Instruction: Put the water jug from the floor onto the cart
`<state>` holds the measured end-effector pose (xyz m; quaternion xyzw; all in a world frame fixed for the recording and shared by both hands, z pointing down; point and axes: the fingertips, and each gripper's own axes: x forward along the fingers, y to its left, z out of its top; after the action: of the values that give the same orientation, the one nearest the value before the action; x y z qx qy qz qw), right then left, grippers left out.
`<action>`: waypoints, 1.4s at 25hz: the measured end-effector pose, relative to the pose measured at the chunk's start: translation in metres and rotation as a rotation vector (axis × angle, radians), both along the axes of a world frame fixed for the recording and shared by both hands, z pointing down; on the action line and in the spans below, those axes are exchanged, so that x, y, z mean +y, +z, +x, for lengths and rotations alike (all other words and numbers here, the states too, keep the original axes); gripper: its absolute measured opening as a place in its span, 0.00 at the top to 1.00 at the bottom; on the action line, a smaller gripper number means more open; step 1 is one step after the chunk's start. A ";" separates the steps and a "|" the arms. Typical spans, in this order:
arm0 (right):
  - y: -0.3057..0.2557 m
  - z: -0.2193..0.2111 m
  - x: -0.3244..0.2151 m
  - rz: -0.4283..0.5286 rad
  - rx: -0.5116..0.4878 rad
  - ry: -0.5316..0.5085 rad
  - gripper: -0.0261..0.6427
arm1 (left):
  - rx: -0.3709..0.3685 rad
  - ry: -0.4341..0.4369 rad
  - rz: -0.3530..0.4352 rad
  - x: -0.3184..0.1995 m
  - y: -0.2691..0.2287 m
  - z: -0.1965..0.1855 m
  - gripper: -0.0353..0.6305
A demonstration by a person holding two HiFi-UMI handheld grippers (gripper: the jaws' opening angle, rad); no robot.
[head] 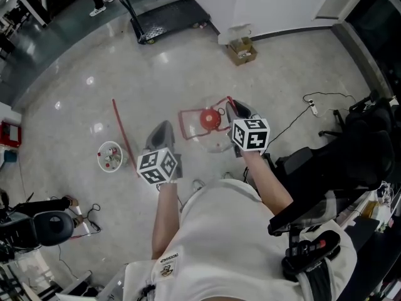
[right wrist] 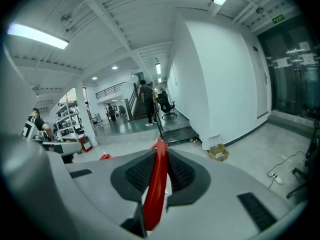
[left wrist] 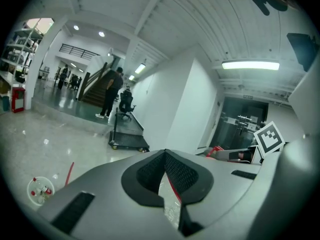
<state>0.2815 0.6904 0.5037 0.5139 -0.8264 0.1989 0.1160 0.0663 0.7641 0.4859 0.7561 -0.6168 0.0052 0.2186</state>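
Observation:
The water jug (head: 216,140) is clear with a red cap (head: 208,118) and a thin red handle frame (head: 188,125); it sits between my two grippers in the head view. My right gripper (head: 232,105) is shut on a red bar of that handle (right wrist: 156,184), which runs up between its pads. To the jug's left, my left gripper (head: 164,126) has its tips together (left wrist: 165,156), with nothing clearly held. Whether the jug rests on the floor I cannot tell. The black flat cart (head: 166,17) stands far ahead by the white wall, and it also shows as a cart (left wrist: 129,141) in the left gripper view.
A red rod (head: 123,133) and a white round tub (head: 110,156) lie on the floor at left. A cardboard box (head: 242,50) sits by the wall. A cable with a plug (head: 311,108) and a black chair (head: 338,162) are at right. A person (left wrist: 111,91) stands beyond the cart.

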 end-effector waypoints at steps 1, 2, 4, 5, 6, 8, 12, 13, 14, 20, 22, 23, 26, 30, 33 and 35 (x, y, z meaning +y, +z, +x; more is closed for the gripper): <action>0.000 0.000 0.001 -0.002 0.000 0.002 0.88 | 0.004 -0.002 0.001 0.001 0.000 0.000 0.94; 0.001 0.001 0.002 -0.003 0.001 0.003 0.88 | 0.010 -0.005 0.004 0.002 -0.001 0.000 0.94; 0.001 0.002 0.003 -0.005 0.000 0.006 0.88 | 0.009 -0.002 0.001 0.002 -0.001 0.000 0.94; 0.000 0.002 0.003 -0.005 -0.002 0.008 0.88 | 0.005 0.003 -0.002 0.002 -0.001 0.001 0.94; -0.001 0.002 0.003 -0.004 -0.003 0.009 0.88 | 0.004 0.005 -0.002 0.002 -0.002 0.000 0.94; -0.002 0.000 0.003 -0.001 -0.002 0.010 0.88 | 0.010 0.005 0.002 0.002 -0.003 -0.001 0.94; 0.000 0.000 0.003 0.001 0.004 0.008 0.88 | 0.010 0.008 0.004 0.002 -0.002 0.000 0.94; 0.000 0.000 0.003 0.001 0.004 0.008 0.88 | 0.009 0.009 0.004 0.002 -0.002 0.000 0.94; -0.001 -0.001 0.003 0.000 0.005 0.009 0.88 | 0.007 0.012 0.002 0.002 -0.002 -0.001 0.94; -0.002 0.007 0.009 0.001 0.005 0.012 0.88 | -0.002 0.028 -0.010 0.008 0.001 0.007 0.94; -0.004 0.008 0.008 0.007 0.002 0.023 0.88 | -0.013 0.041 -0.013 0.007 0.001 0.005 0.94; -0.006 0.007 0.007 0.010 0.002 0.028 0.88 | -0.016 0.045 -0.014 0.007 0.001 0.002 0.94; -0.009 0.002 0.005 0.015 0.000 0.049 0.88 | -0.020 0.057 -0.025 0.009 0.004 -0.010 0.94; -0.011 -0.001 0.000 0.024 -0.007 0.088 0.88 | -0.036 0.081 -0.037 0.010 0.008 -0.019 0.94; -0.012 -0.005 -0.009 0.031 -0.008 0.106 0.88 | -0.043 0.088 -0.038 0.002 0.010 -0.028 0.94; -0.011 -0.009 -0.016 0.030 0.002 0.103 0.88 | -0.039 0.087 -0.038 -0.006 0.012 -0.032 0.94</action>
<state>0.2725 0.6741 0.4930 0.5577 -0.8016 0.1917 0.0984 0.0344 0.7583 0.4979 0.7778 -0.5871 0.0411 0.2204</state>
